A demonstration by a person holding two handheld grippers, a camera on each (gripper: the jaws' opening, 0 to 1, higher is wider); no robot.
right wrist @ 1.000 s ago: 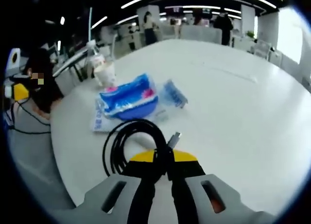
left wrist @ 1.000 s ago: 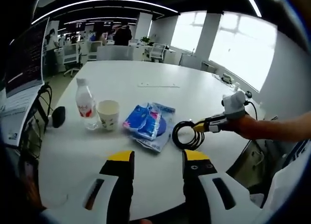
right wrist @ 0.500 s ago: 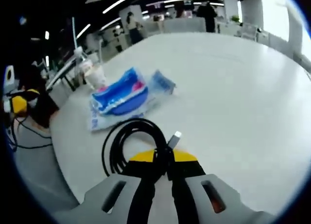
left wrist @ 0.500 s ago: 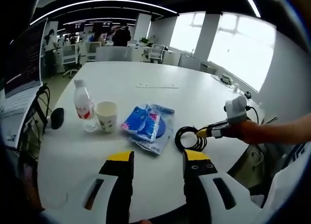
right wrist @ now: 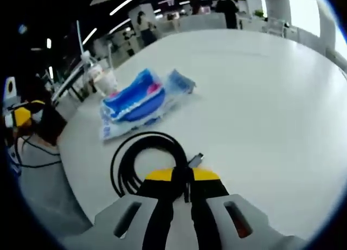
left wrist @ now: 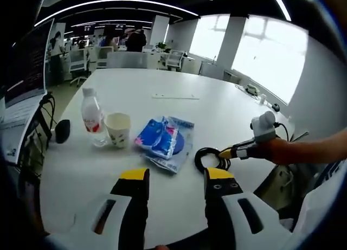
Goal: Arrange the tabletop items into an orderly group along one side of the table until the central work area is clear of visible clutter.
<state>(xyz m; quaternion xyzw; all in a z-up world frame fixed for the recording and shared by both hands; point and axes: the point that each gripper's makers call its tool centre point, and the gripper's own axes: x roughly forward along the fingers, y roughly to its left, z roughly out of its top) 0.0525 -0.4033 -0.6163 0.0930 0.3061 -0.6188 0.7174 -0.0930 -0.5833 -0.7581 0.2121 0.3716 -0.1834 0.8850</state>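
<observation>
White round table (left wrist: 179, 106) in an open office; right gripper clamps a coiled cable.
Right gripper (right wrist: 182, 177): yellow-tipped jaws pressed together on the black cable coil (right wrist: 143, 163), which lies on the tabletop near the table edge, plug end poking out beside the jaws. Left gripper (left wrist: 176, 177): jaws apart, nothing between them, hovering over the near edge. Blue tissue pack (left wrist: 161, 137) lies on a flat plastic bag, just beside the coil. Paper cup (left wrist: 119, 129) stands next to a water bottle (left wrist: 92, 116), both upright, toward the table's left side.
</observation>
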